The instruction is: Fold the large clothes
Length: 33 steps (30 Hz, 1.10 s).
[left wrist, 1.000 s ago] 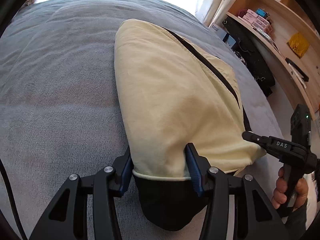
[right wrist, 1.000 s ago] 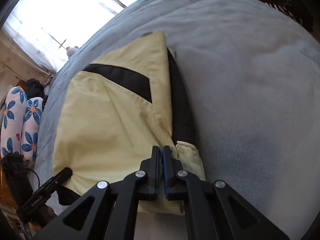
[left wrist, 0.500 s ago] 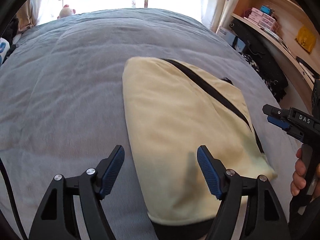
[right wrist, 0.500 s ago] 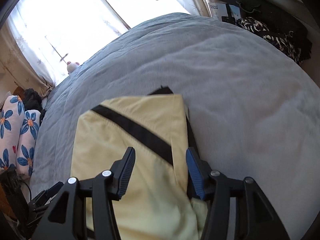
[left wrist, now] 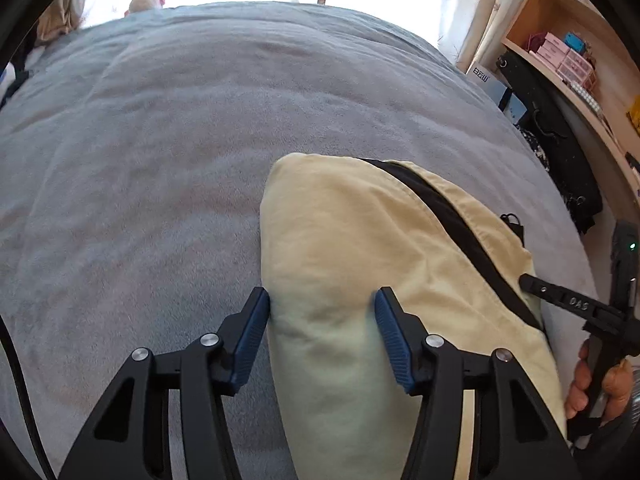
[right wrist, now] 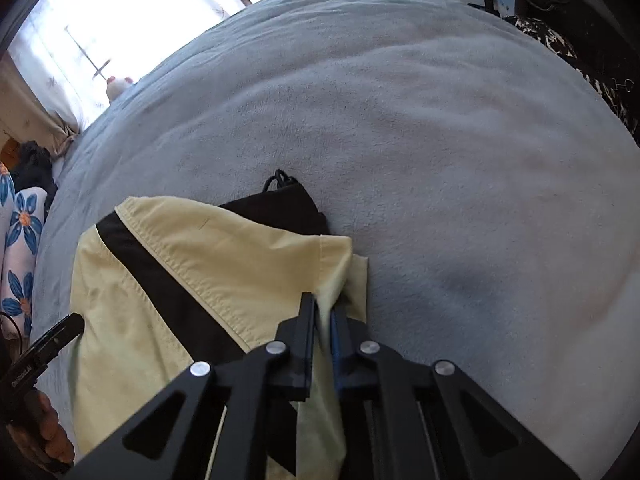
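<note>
both tongs had just been closing: right gripper [right wrist: 323, 312] was pinched on the yellow garment [left wrist: 360, 248], left gripper [left wrist: 322, 312] clamped its folded edge, probably for another fold on the bed [left wrist: 160, 160].

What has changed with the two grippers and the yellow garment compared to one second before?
Both grippers let go half a second ago, drew back, and their jaws have just been closing again. The right gripper is now shut on the garment's right edge; the left gripper straddles a thick fold at its left edge, pads touching. The garment stayed folded on the grey blanket.
</note>
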{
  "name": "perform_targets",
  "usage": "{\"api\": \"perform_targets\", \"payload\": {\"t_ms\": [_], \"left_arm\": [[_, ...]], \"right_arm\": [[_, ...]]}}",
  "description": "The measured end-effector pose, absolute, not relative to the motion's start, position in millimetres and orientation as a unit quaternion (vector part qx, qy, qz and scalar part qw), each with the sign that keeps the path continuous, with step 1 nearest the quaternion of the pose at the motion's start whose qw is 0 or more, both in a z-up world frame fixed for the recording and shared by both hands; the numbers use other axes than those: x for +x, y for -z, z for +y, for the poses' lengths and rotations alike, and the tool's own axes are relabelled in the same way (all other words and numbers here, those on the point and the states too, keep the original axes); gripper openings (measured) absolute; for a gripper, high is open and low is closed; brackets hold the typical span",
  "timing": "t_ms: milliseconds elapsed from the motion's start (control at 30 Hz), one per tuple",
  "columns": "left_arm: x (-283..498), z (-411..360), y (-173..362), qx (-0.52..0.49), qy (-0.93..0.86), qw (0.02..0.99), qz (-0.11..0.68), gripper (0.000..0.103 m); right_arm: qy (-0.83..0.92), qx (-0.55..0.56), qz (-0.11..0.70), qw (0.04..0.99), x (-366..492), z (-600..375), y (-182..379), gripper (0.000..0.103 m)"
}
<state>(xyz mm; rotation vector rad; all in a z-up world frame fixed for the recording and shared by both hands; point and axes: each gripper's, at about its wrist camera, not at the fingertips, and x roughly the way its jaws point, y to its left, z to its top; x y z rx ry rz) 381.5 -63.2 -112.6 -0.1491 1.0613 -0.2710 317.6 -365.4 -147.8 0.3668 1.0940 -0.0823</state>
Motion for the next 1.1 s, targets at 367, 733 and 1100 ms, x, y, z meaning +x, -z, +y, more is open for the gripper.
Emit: {"api": "perform_targets", "payload": {"t_ms": [367, 733, 1100], "left_arm": [[365, -71, 93, -0.023, 0.105, 0.864, 0.491, 0.054], [265, -102, 53, -0.021, 0.184, 0.865, 0.467, 0.054], [244, -95, 91, 0.027, 0.154, 0.852, 0.500, 0.056]], "right_arm": [[0.061, 0.109, 0.521, 0.844, 309, -348, 120, 0.011], [-0.122, 0.117, 0.517, 0.839, 239, -260, 88, 0.013], [-0.041, 0.048, 0.576, 0.815, 220, -291, 129, 0.013]]}}
